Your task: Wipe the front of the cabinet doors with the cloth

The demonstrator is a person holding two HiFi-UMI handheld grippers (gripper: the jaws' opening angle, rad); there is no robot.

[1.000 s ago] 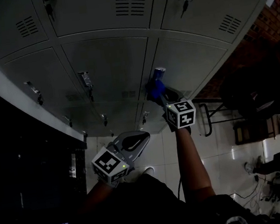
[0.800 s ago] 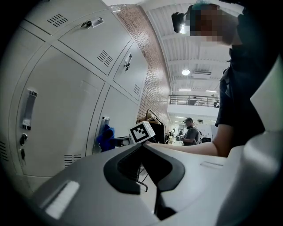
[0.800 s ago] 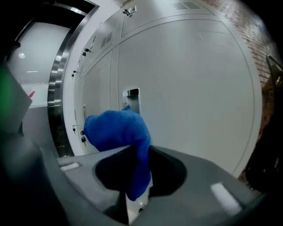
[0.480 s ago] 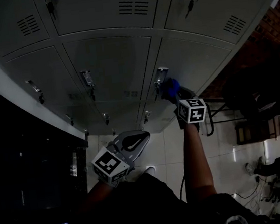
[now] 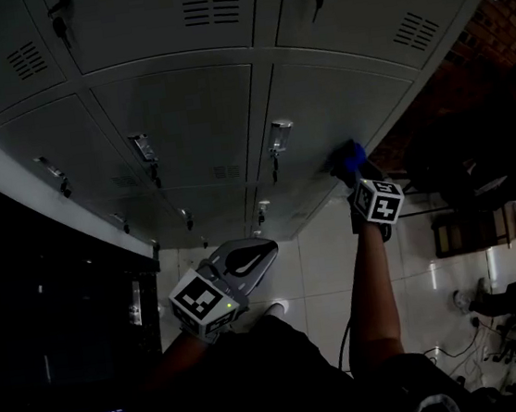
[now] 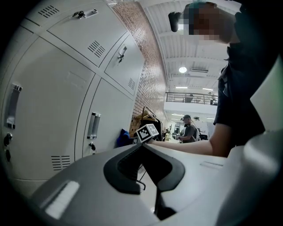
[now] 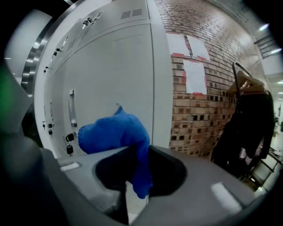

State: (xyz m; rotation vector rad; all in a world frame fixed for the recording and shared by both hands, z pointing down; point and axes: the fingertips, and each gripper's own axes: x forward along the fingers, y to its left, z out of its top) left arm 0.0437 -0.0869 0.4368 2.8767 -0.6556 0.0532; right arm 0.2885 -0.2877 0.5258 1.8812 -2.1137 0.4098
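Wiping step: right tool (image 5: 359, 177) clamped on blue cloth (image 5: 349, 155), against right-hand cabinet door (image 5: 338, 97). Left tool (image 5: 246, 260) closed, empty. Next: sweep cloth across panel.

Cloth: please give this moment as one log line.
right gripper: shut on cloth | cloth: on cabinet door | left gripper: shut, empty

The cloth (image 7: 116, 131) is bright blue and fluffy, bunched into a lump with one tail hanging down between the right tongs (image 7: 140, 152), which pinch it. It lies against a pale grey cabinet door (image 7: 110, 66), right of that door's upright handle (image 7: 70, 108). The cabinet doors (image 5: 182, 116) are flat metal, all shut, each with vent slots (image 5: 212, 3).
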